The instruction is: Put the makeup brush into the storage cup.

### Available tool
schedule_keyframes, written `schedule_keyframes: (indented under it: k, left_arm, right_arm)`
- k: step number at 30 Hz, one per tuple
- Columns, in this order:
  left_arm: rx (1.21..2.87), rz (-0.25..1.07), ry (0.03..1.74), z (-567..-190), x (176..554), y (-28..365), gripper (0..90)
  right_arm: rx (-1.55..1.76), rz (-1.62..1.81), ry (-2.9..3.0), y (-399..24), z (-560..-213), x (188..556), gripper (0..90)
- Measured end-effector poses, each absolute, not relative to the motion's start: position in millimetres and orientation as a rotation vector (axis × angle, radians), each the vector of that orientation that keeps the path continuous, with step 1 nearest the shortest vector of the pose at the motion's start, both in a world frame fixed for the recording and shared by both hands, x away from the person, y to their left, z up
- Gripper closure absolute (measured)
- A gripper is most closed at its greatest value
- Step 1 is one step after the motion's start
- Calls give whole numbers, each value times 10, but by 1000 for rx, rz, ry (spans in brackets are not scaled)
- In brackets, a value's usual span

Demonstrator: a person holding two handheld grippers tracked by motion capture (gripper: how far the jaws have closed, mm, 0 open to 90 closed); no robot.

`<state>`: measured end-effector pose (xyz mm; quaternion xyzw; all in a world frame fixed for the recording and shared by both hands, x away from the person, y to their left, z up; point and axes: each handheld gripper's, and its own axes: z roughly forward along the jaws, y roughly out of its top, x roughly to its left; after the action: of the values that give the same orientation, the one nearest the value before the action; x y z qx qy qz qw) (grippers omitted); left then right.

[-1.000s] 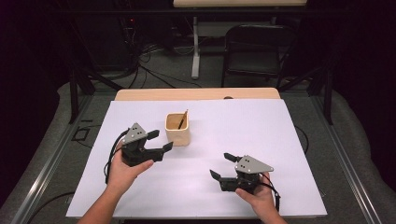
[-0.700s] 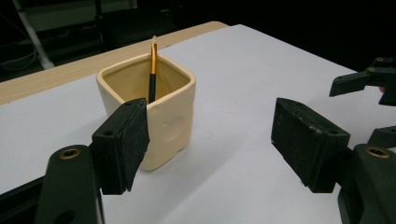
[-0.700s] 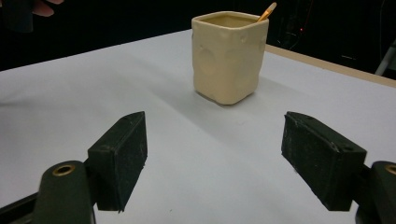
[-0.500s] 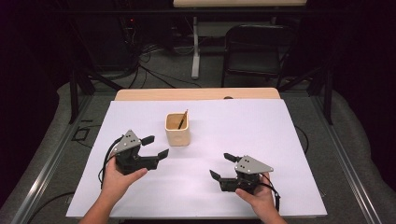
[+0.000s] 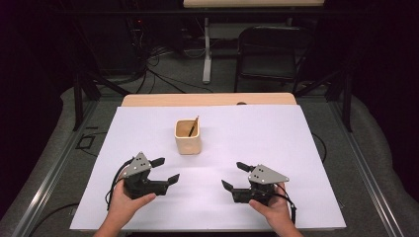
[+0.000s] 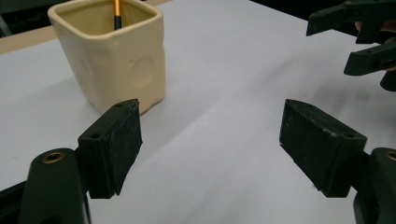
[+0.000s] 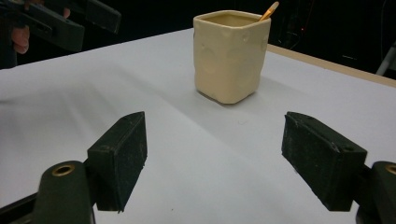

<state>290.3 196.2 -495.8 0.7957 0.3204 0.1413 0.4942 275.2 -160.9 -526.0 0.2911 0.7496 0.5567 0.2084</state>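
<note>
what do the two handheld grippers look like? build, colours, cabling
Both are matte black two-jaw units. The left gripper and right gripper each carry a grey three-cornered plate with small dark holes on top. Jaws end in blocky black pads with a rough face; a brass-coloured insert sits in the arm behind one. A black cable trails from each. Forearms are bare, no sleeves.

Bright lit table [image 5: 296, 148], dark bkgd, soft shadows.
</note>
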Motion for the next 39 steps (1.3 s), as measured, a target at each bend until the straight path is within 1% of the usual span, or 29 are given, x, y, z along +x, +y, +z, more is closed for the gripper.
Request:
schedule_keyframes:
  k: [7, 10, 18, 24, 39]
  left_arm:
    - [1903, 360, 791, -5077, 2862, 2030, 223]
    - [1897, 344, 799, -5103, 2856, 2038, 225]
    - [1870, 383, 822, -5194, 2817, 2109, 230]
    - [1802, 387, 859, -5262, 2806, 2175, 238]
    - [1816, 392, 867, -5334, 2834, 2197, 248]
  right_arm:
    - [803, 1542, 2095, -1603, -5261, 2748, 219]
    - [805, 1543, 2093, -1606, -5261, 2750, 219]
    - [799, 1541, 2096, -1599, -5265, 2746, 219]
    - [797, 1537, 2103, -1584, -5277, 2750, 218]
    - [796, 1529, 2118, -1573, -5294, 2751, 216]
